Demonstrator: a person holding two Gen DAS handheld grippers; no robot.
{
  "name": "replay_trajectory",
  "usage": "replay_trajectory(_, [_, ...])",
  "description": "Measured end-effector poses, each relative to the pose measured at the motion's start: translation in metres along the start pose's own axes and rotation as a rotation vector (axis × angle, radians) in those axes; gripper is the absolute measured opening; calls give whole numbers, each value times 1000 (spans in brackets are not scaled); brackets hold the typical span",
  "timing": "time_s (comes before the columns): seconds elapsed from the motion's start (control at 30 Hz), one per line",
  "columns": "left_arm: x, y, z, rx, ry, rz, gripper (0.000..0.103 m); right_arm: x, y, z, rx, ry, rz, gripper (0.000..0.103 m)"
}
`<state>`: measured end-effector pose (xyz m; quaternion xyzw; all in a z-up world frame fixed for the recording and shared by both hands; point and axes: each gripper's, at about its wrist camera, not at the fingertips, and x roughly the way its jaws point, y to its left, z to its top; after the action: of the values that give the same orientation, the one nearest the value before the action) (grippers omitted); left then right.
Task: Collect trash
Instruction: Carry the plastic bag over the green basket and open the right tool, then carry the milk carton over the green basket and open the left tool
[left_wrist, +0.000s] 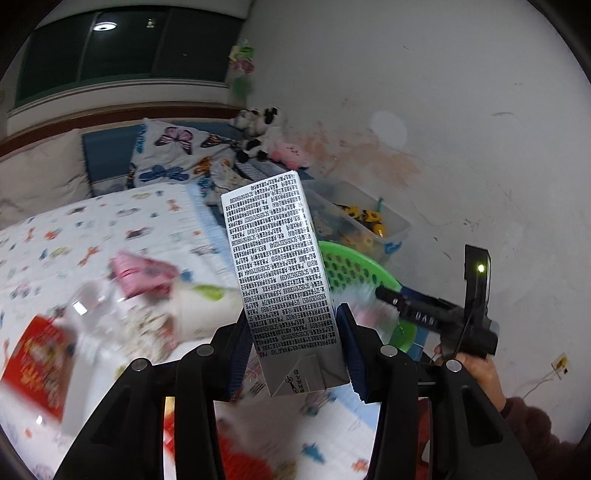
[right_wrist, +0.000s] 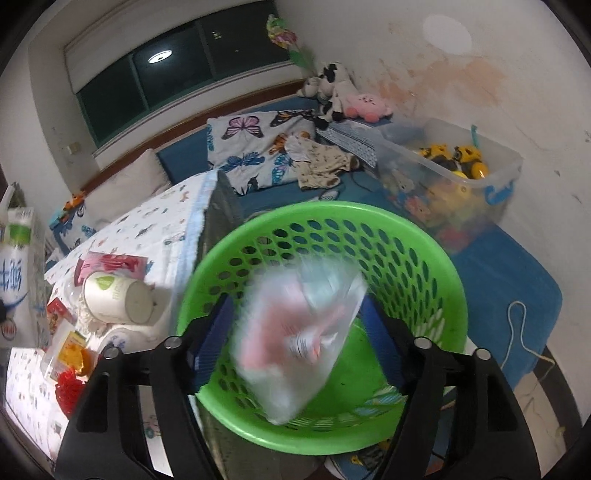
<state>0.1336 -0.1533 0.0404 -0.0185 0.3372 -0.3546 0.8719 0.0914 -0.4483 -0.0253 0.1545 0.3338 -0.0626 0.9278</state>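
In the left wrist view my left gripper (left_wrist: 293, 314) is shut on a tall white carton (left_wrist: 273, 258) covered in small black print, its blue pads pressing both sides near the folded end. Behind it stands the green perforated basket (left_wrist: 351, 266), with my right gripper (left_wrist: 388, 297) reaching over its rim, held by a hand. In the right wrist view my right gripper (right_wrist: 295, 310) hangs open over the basket (right_wrist: 417, 254). A blurred clear plastic bag (right_wrist: 295, 339) with pink contents lies loose between the blue pads (right_wrist: 214, 332), inside the basket's mouth.
A table with an animal-print cloth (right_wrist: 159, 221) carries a tipped paper cup (right_wrist: 118, 299), a pink packet (right_wrist: 110, 266), red wrappers (right_wrist: 68, 391) and a clear bottle (left_wrist: 92, 306). Behind stand a clear toy bin (right_wrist: 454, 177), plush toys (right_wrist: 343, 96), a butterfly pillow (right_wrist: 251, 147) and a wall.
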Motion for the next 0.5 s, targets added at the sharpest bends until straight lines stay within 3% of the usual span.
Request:
replay_trajectory(0.3, [69, -33, 21, 54, 88, -64, 44, -13, -23, -14, 50, -7, -10, 80])
replay_trajectory(0.5, [117, -45, 19, 71, 173, -57, 44, -28, -26, -22, 55, -31, -15, 82])
